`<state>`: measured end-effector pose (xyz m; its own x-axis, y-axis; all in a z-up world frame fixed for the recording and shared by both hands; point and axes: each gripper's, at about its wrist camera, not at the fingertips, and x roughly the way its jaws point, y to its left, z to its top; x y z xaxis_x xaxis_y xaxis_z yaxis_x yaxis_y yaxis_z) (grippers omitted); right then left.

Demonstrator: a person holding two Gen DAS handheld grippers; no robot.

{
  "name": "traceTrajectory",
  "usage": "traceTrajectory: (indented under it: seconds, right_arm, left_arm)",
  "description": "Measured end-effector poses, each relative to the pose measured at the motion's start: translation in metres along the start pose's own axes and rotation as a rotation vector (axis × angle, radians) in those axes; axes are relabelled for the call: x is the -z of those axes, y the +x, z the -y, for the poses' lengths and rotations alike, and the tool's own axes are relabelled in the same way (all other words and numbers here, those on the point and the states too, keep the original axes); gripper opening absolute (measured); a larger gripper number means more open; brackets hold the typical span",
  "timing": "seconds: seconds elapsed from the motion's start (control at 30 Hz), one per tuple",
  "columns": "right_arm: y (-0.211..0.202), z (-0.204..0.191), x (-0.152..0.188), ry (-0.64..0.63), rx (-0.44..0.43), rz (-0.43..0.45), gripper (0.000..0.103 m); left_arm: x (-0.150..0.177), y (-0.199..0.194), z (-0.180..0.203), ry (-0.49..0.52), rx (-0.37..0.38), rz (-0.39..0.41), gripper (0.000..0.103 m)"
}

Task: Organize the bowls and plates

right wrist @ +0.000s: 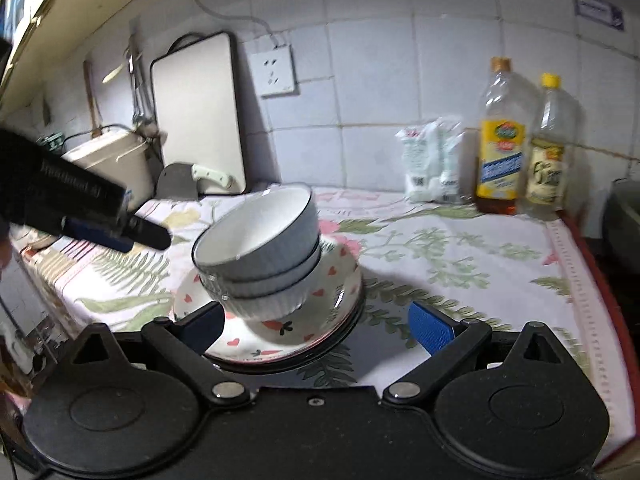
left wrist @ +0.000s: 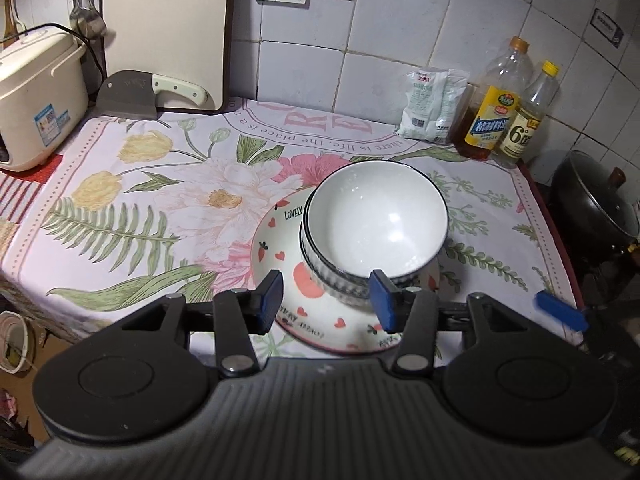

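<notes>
Stacked bowls point(left wrist: 372, 232) on plate point(left wrist: 276, 256), seemingly just beyond left claw point(left wrist: 326, 300)

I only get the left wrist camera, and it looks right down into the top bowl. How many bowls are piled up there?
Observer: The right wrist view shows them side-on: three bowls, nested.
Operator: Is the pile straight?
Observer: No. It leans toward the left of that picture, sitting on the heart-patterned plate.
Operator: Is my other grabber holding anything?
Observer: No. The right gripper is open, with nothing clamped between its pads.
</notes>
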<state>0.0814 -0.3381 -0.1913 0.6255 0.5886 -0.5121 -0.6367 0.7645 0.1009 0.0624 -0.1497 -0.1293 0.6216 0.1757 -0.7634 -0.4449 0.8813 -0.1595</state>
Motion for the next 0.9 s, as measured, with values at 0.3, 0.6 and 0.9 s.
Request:
traceTrajectory:
  seconds: [0.3, 0.6, 0.9]
  right_arm:
    - [-0.047, 0.002, -0.039, 0.089, 0.164, -0.077, 0.1]
    - [-0.097, 0.014, -0.065, 0.176, 0.203, -0.078, 0.1]
    - [-0.141, 0.005, -0.085, 0.12, 0.26, -0.099, 0.103]
  left_arm:
    - [0.012, -0.044, 0.009, 0.06, -0.046, -0.042, 0.065]
    - [0.02, -0.072, 0.027, 0.116, -0.052, -0.076, 0.068]
    - [0.017, -0.119, 0.044, 0.147, -0.033, 0.0, 0.088]
